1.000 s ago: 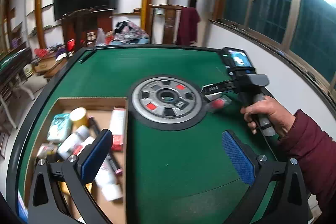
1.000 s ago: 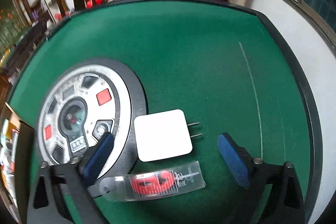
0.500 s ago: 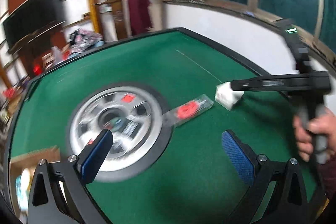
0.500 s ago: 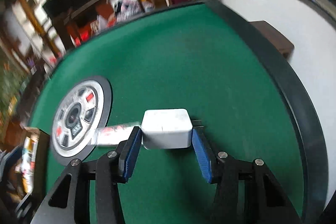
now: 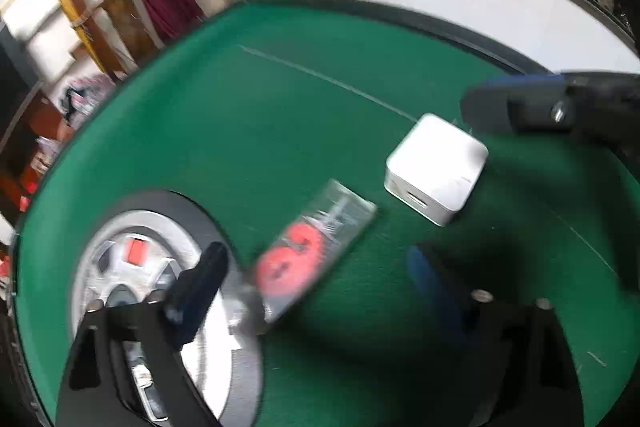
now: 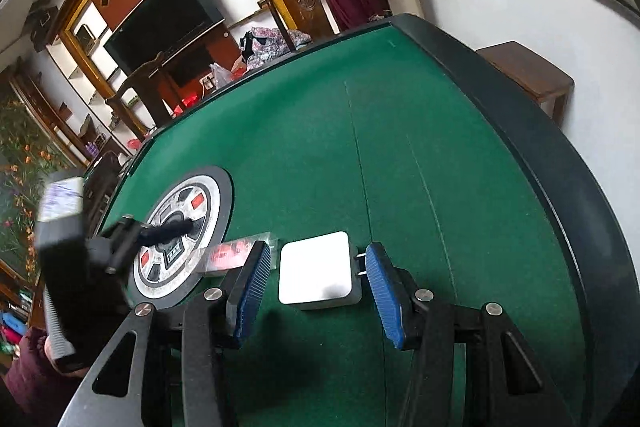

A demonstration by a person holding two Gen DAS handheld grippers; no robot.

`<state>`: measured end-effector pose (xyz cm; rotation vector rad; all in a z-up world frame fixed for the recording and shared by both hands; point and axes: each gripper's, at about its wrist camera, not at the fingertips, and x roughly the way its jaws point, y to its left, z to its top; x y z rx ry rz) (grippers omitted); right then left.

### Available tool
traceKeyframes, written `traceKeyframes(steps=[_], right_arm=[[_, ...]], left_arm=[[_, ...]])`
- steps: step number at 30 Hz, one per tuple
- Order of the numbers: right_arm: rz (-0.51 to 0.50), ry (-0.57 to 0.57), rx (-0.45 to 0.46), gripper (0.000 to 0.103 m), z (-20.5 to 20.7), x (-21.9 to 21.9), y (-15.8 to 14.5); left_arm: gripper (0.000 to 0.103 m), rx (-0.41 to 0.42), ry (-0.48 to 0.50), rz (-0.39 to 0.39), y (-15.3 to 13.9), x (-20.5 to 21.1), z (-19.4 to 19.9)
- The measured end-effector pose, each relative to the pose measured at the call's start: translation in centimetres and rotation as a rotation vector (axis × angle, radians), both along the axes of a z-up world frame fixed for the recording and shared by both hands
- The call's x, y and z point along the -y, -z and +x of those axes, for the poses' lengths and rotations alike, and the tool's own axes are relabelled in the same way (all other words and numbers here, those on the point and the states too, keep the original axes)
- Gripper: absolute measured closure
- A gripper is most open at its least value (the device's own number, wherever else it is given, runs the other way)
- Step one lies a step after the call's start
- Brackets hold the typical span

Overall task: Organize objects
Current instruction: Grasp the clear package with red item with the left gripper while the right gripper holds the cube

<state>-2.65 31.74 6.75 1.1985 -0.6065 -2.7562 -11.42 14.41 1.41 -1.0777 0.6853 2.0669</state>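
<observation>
**Operator:** Where does the job stand?

**Inspector:** Early, in my judgement. Two loose items lie on the green table (image 6: 400,147) and neither is lifted. The white charger (image 6: 316,273) sits flat on the felt, near the table's edge, with its prongs pointing to the right in the right wrist view. The clear packet (image 5: 316,251) with red contents lies just beside it, one end over the rim of the round silver disc (image 5: 132,283) in the middle of the table.

**Operator:** And my grippers?

**Inspector:** Your right gripper (image 6: 318,267) straddles the charger, one blue pad on each side. A thin strip of felt shows beside the left pad, and the prongs come right up to the other. I see no squeeze, so I record it as spread around the charger, not pinching it. Your left gripper (image 5: 316,283) hangs over the packet with its jaws closing. The packet lies between them, and neither pad touches it.

**Operator:** What remains?

**Inspector:** Nearly everything, as I read it. You have both grasps to complete, then both items to carry and put away. No container shows in either view, so I cannot say where they go.
</observation>
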Motion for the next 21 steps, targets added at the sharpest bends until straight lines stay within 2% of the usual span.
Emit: traceKeyframes(steps=[1,2,3,4,5,10,12,16,21], right_arm=[[-0.001,0.007,-0.001,0.049,0.0,-0.1,0.0],[-0.007,0.015,0.000,0.048,0.0,-0.2,0.0],[-0.014,0.020,0.001,0.047,-0.1,-0.3,0.1],[-0.023,0.024,0.004,0.044,-0.3,-0.2,0.4],[-0.034,0.032,0.013,0.040,-0.4,-0.4,0.5],[-0.130,0.025,0.026,0.023,-0.9,-1.0,1.4],[-0.135,0.022,0.021,0.019,-0.9,-0.8,1.5],[-0.023,0.013,0.012,0.013,-1.4,1.0,1.3],[0.073,0.013,0.015,0.012,-1.8,2.6,1.7]], left_arm=[[0.018,0.013,-0.006,0.006,0.1,0.0,-0.2],[0.026,0.038,-0.011,0.011,0.0,0.0,-0.5],[0.043,0.075,-0.012,0.028,-0.1,0.1,-0.7],[0.055,0.106,-0.013,0.047,-0.1,0.1,-0.6],[0.076,0.122,-0.019,0.059,-0.2,0.4,-0.7],[0.076,0.099,-0.075,0.052,-0.3,1.4,0.6],[0.076,0.097,-0.106,0.067,-0.6,2.4,1.4],[0.076,0.083,-0.173,0.116,-2.1,5.1,3.5],[0.076,0.061,-0.249,0.200,-4.8,9.6,7.8]])
